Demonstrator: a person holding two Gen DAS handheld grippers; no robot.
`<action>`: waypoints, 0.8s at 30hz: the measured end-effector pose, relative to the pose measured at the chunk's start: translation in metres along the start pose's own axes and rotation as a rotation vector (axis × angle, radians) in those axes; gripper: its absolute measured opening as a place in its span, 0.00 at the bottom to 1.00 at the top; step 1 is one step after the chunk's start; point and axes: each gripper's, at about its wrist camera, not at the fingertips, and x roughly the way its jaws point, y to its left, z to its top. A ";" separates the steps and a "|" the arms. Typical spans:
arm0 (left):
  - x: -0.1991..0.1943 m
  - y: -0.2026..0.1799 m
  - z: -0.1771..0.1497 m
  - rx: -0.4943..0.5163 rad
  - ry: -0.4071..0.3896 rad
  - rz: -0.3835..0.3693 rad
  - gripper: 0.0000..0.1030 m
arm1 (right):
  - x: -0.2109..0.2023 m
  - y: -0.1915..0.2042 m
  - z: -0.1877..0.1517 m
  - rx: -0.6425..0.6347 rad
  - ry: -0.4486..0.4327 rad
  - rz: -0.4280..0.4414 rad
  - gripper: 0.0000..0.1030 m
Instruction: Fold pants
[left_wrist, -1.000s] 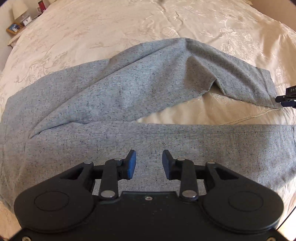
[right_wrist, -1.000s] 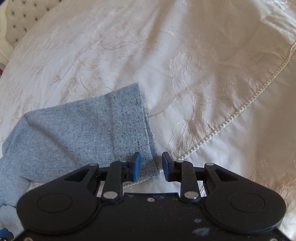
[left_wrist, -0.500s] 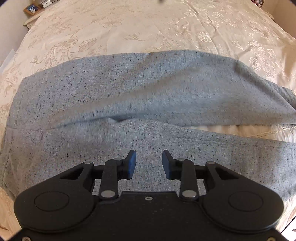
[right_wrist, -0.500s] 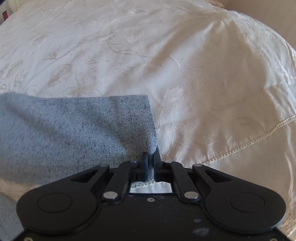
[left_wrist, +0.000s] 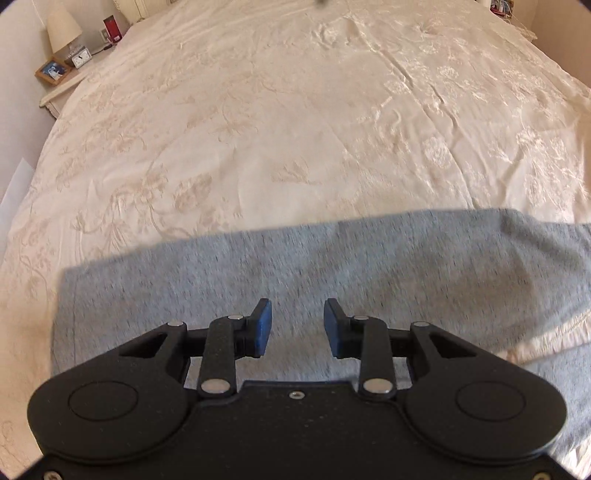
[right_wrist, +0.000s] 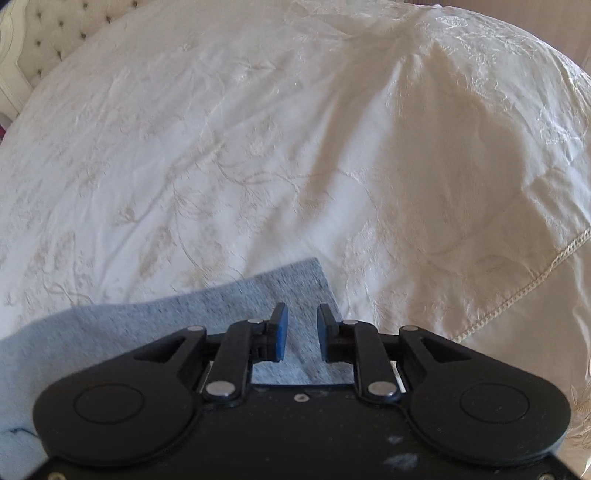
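Observation:
The grey speckled pants lie flat across the cream bedspread, filling the lower part of the left wrist view. My left gripper hovers over the cloth, open, with nothing between its blue pads. At the right of that view a strip of bedspread shows between two layers of grey cloth. In the right wrist view one leg end of the pants lies on the bedspread. My right gripper stands open just above its hem corner, and the cloth shows under the gap.
A bedside table with a lamp, a small clock and a photo frame stands at the far left. A tufted headboard sits at the top left. The bedspread's corded edge runs along the right, where the cover falls away.
My right gripper, shut on the leg hem half a second ago, has opened and the hem lies on the bed. The upper leg has come down towards the lower one. The left gripper stays open.

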 end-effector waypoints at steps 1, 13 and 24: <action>0.000 0.005 0.015 -0.004 -0.005 0.010 0.41 | -0.005 0.004 0.010 0.021 -0.001 0.011 0.20; 0.032 0.046 0.060 -0.108 0.012 0.096 0.41 | 0.040 0.059 0.043 0.119 0.057 -0.035 0.26; 0.086 0.044 0.023 -0.080 0.137 0.078 0.41 | 0.122 0.089 0.036 0.141 0.191 -0.242 0.26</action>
